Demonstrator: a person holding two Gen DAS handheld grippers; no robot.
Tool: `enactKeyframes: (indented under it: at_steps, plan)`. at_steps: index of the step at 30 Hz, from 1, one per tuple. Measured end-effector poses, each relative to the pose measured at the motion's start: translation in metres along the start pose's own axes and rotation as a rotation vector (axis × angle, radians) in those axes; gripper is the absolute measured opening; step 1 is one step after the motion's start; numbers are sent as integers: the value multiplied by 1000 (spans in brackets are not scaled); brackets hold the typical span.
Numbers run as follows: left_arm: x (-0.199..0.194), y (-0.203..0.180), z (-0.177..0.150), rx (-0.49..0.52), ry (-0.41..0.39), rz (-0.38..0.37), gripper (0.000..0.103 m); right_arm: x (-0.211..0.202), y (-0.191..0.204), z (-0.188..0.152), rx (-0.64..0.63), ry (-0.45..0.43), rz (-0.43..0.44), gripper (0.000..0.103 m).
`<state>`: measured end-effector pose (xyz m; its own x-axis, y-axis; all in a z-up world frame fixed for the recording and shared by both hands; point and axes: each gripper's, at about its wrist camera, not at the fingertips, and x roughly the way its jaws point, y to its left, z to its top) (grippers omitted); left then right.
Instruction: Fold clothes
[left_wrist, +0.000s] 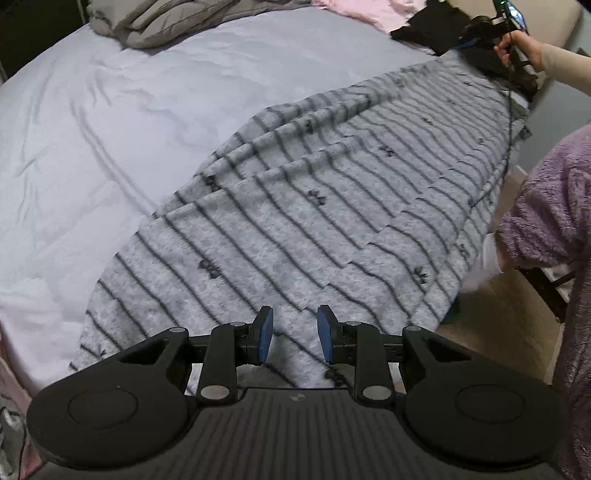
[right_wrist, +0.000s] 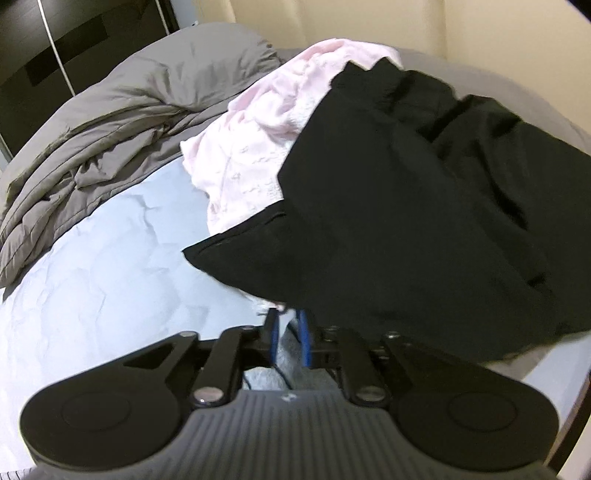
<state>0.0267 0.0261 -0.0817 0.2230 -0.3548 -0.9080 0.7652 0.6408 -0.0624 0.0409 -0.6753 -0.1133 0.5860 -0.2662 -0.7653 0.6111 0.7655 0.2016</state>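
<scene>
A grey fleece garment (left_wrist: 332, 192) with thin dark stripes and small paw prints lies stretched along the near edge of the bed (left_wrist: 110, 129). My left gripper (left_wrist: 295, 332) is open just above its near end, touching nothing. My right gripper (right_wrist: 289, 341) is at the garment's far end, jaws nearly closed with grey striped fabric (right_wrist: 291, 354) between them. It also shows in the left wrist view (left_wrist: 491, 40), held by a hand at the far right. Black clothing (right_wrist: 424, 203) partly hides its fingertips.
A pink garment (right_wrist: 258, 147) and the black clothing lie piled at the far end of the bed. A rumpled grey duvet (right_wrist: 110, 129) lies behind them. A person in a purple fleece (left_wrist: 554, 221) stands at the right bedside.
</scene>
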Motion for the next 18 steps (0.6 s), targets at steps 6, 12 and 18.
enactKeyframes:
  at_steps: [6,12,18]
  plan:
    - [-3,-16,2,44,-43,-34,44,-32,-4,-17,-42,27,88,37]
    - [10,-32,1,89,-34,-56,44,-63,28,-49,-184,102,279,45]
    - [32,-35,-3,103,9,-38,45,-78,72,-109,-392,260,508,52]
